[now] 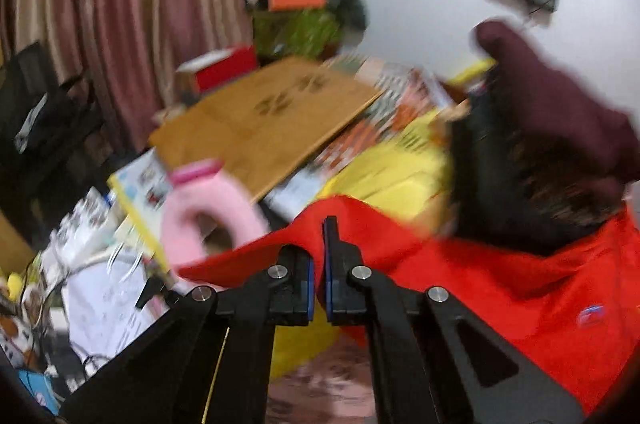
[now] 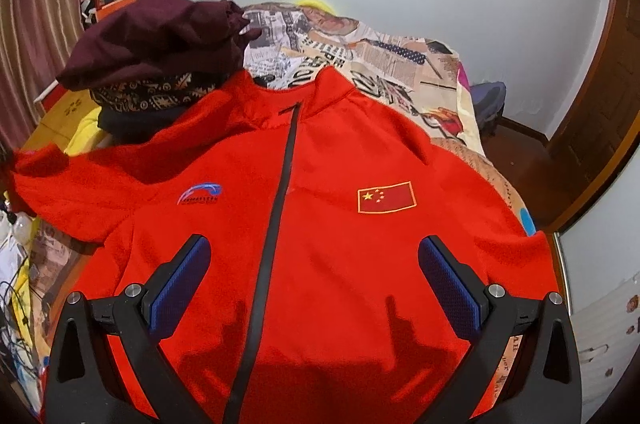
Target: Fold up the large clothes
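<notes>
Up close in the left wrist view, motion blur smears everything, and the only mark to be made out is a small blue-and-white logo [image 1: 591,316] on the bright red zip-up jacket [image 1: 500,288]; its lettering cannot be read. The left gripper [image 1: 319,264] has its blue-padded jaws pressed together on a raised fold of that red cloth, which drapes away to the right. Behind it lie a pink ring-shaped cushion [image 1: 208,216] and a tan wooden board [image 1: 264,128].

From the right wrist view, the jacket [image 2: 320,224] lies spread front-up on a bed covered with a newspaper-print sheet [image 2: 400,56], black zipper [image 2: 276,208] closed down the middle. One chest side bears a blue arc logo [image 2: 199,194] with tiny illegible text, the other an embroidered red flag patch with yellow stars [image 2: 386,197]. The right gripper [image 2: 314,288] hovers above the jacket's lower front, jaws wide apart, holding nothing. A maroon garment [image 2: 160,36] sits heaped beside the collar.
</notes>
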